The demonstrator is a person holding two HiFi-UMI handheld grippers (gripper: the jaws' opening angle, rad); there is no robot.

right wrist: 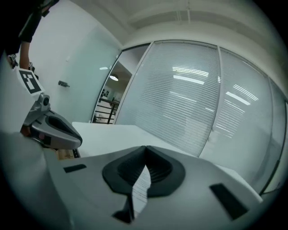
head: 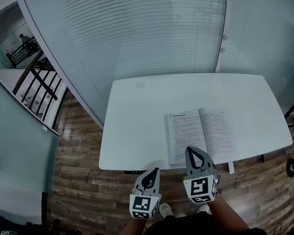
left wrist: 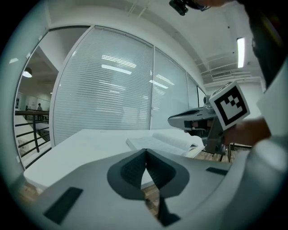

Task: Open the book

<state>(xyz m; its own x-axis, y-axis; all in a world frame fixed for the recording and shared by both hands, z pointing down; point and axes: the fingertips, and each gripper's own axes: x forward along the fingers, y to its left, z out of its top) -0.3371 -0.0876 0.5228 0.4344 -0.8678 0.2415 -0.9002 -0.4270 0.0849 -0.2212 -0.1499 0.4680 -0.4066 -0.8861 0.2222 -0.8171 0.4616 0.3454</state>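
Since the book (head: 199,134) already lies spread open, pages up, at the near edge of the white table (head: 136,115), the task looks done. The right claw (head: 190,150), clenched and empty, hangs over its near margin. The left claw (head: 155,171), also clenched on nothing, is beside it, off the table. Any pulling away should go upward, clear of the loose pages.

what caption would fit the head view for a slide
Book open on the white table, left gripper and right gripper both shut and empty near its front edge
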